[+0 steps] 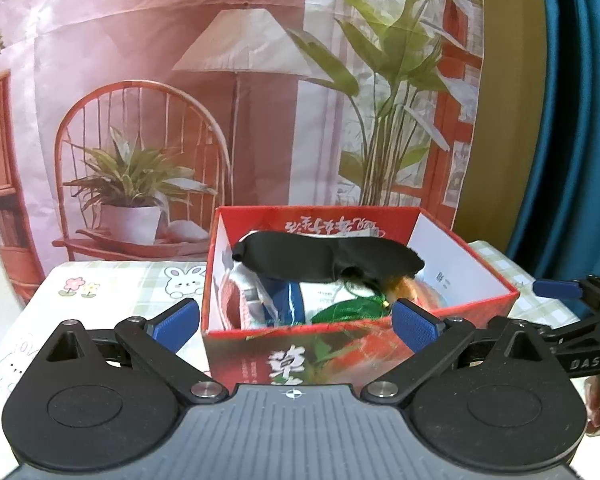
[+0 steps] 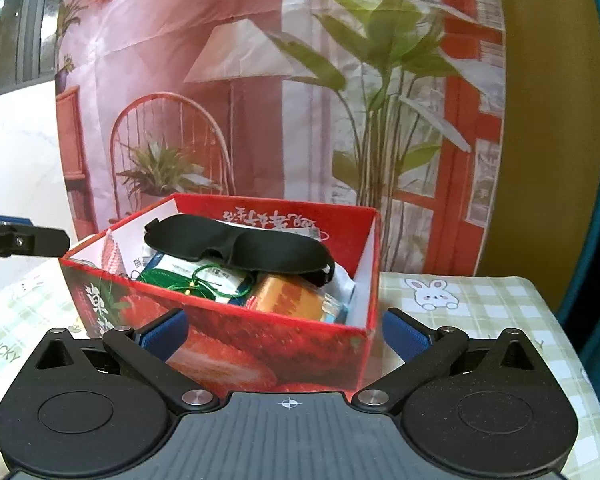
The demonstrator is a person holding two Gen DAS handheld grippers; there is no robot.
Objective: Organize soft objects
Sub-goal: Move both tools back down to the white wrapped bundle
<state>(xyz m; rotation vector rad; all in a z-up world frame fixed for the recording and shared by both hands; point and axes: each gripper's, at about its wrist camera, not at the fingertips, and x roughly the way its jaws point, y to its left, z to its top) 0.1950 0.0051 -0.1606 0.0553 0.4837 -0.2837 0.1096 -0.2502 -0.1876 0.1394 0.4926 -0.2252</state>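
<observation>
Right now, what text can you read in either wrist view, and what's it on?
"DAS": on the right gripper's arm, seen from the left wrist.
"LUCKY": on the checked tablecloth.
"草": on the red box front; the rest is cut off.
Upside-down white script on the box's far inner wall: unreadable.
Packet labels inside: too small.

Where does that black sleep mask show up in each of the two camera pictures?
Left wrist view: the black sleep mask lies across the top of the pile inside the red box, a little above the picture's middle.
Right wrist view: the mask sits left of centre, again on top of the box's contents, sloping down to the right.
Shared landmark: the white lettering on the box's far inner wall, just behind the mask.
</observation>
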